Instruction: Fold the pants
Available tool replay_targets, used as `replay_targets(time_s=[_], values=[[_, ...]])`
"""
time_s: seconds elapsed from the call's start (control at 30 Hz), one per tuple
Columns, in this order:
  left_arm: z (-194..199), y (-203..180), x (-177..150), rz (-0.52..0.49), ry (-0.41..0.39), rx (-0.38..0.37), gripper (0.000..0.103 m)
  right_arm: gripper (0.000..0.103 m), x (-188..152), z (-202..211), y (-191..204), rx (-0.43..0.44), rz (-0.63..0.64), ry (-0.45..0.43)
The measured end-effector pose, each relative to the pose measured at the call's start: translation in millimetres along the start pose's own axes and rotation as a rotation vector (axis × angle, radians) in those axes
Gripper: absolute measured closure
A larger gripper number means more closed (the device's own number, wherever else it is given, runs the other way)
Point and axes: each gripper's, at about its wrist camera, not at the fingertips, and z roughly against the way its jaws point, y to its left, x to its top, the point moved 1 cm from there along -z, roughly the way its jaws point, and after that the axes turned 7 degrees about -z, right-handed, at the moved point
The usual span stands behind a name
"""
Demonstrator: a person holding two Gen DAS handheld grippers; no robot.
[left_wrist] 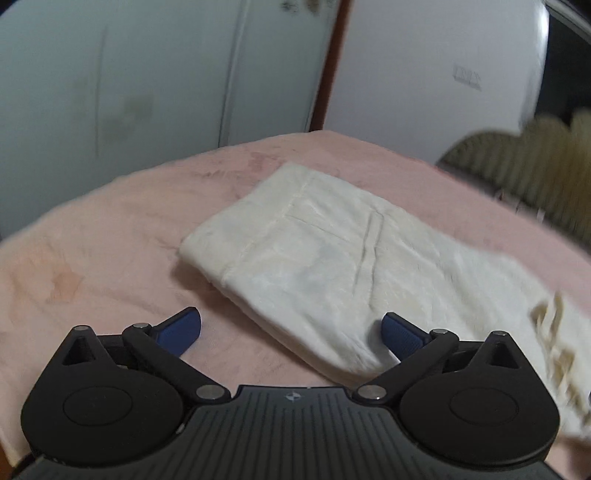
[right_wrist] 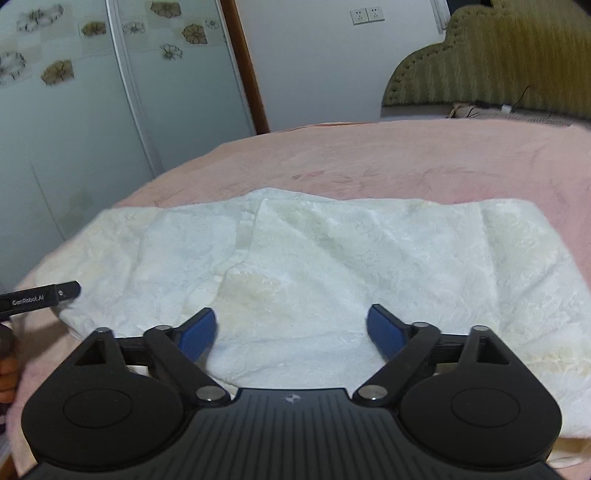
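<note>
A pink blanket (right_wrist: 406, 162) is covering the bed. Pale sliding wardrobe doors (right_wrist: 92, 122) with flower decals are standing behind, beside a brown wooden door frame (right_wrist: 245, 70). A white wall is carrying two sockets (right_wrist: 366, 15). An olive padded headboard (right_wrist: 491, 62) is sitting at right.

pants (right_wrist: 314, 266) lie flat on the bed (right_wrist: 406, 158), stretched left to right | right gripper (right_wrist: 291, 328) hovers over their near edge, jaws apart | left gripper (left_wrist: 291, 332) at the pants' left end, jaws apart | headboard (right_wrist: 498, 62) far right behind the bed | wardrobe doors (right_wrist: 110, 110) behind left
</note>
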Motion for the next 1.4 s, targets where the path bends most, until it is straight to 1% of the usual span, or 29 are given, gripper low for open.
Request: replay_targets(time_s=[0.03, 0.1, 0.17, 0.23, 0.37, 0.47, 0.5, 0.57, 0.67, 0.73, 0.77, 0.87, 0.93, 0.97, 1.0, 1.03, 1.07, 1.13, 1.17, 1.23, 1.27, 1.33, 1.4], values=[[-0.9, 1.2, 1.0, 0.006, 0.0, 0.0, 0.0, 0.001, 0.3, 0.6, -2.7, 0.016, -0.014, -0.002], [-1.0, -6.0, 2.1, -0.029, 0.003, 0.032, 0.0, 0.001, 0.7, 2.2, -6.0, 0.033, -0.037, -0.009], [-0.1, -13.7, 2.3, -0.059, -0.002, 0.063, 0.0, 0.001, 0.9, 2.1, -6.6, 0.038, -0.044, -0.009], [1.1, -16.4, 3.1, -0.072, -0.007, 0.076, 0.0, 0.001, 1.3, 2.3, -6.4, 0.032, -0.037, -0.007], [4.4, -16.0, -1.8, -0.059, -0.008, 0.069, 0.0, 0.001, -0.4, -0.8, 0.7, -0.006, 0.007, 0.002], [4.3, -16.4, -2.3, -0.068, -0.011, 0.072, 0.0, 0.0, -5.9, -7.7, 22.0, -0.105, 0.118, 0.021], [4.6, -17.6, -3.0, -0.079, -0.013, 0.064, 0.0, 0.0, -7.4, -8.4, 27.0, -0.126, 0.144, 0.02], [5.7, -22.7, -4.0, -0.116, -0.017, 0.043, 0.0, 0.0, -8.1, -8.2, 28.1, -0.132, 0.148, 0.017], [8.3, -34.6, -5.9, -0.208, -0.028, 0.008, 0.0, 0.0, -7.0, -8.2, 23.7, -0.116, 0.124, 0.023], [10.4, -39.9, -7.9, -0.257, -0.039, 0.011, 0.0, 0.0, -7.5, -7.7, 25.0, -0.12, 0.13, 0.024], [11.9, -39.4, -8.4, -0.26, -0.047, 0.019, 0.001, 0.0, -6.9, -7.7, 24.2, -0.117, 0.119, 0.024], [19.8, -29.5, -8.0, -0.205, -0.059, 0.022, 0.003, 0.0, -4.4, -5.2, 19.1, -0.092, 0.073, 0.014], [27.0, -17.7, -5.2, -0.143, -0.064, -0.009, 0.005, 0.0, -1.5, -4.6, 18.1, -0.092, 0.039, 0.015], [32.9, -9.4, -4.4, -0.104, -0.091, -0.037, 0.005, 0.0, -0.8, -3.5, 20.5, -0.102, 0.017, 0.006], [38.1, 0.0, -4.4, -0.065, -0.126, -0.056, 0.004, 0.0, -1.2, -2.3, 27.9, -0.105, 0.023, -0.006], [42.4, 8.6, -5.0, -0.037, -0.15, -0.067, 0.003, 0.0, -2.6, -0.3, 40.5, -0.097, 0.073, -0.023], [45.2, 16.0, -3.5, -0.03, -0.146, -0.069, 0.003, 0.0, -5.1, 2.1, 56.1, -0.096, 0.148, -0.044], [44.7, 24.4, 0.8, -0.079, -0.087, -0.034, 0.003, 0.0, -15.0, 9.0, 96.5, -0.1, 0.352, -0.102], [43.8, 27.3, 2.1, -0.109, -0.059, -0.015, 0.003, 0.0, -20.8, 11.0, 118.0, -0.088, 0.459, -0.128], [40.7, 33.5, 4.7, -0.128, -0.024, -0.007, 0.003, 0.0, -30.4, 10.3, 151.8, -0.056, 0.603, -0.146], [39.5, 37.8, 5.5, -0.108, -0.004, -0.011, 0.003, 0.0, -34.2, 7.5, 165.9, -0.033, 0.653, -0.143], [37.9, 47.8, 5.9, -0.035, 0.024, -0.039, 0.003, 0.0, -44.3, -4.8, 189.9, 0.0, 0.738, -0.112], [35.7, 57.2, 9.3, 0.053, 0.041, -0.084, 0.003, 0.0, -55.1, -20.2, 206.9, -0.002, 0.82, -0.084]])
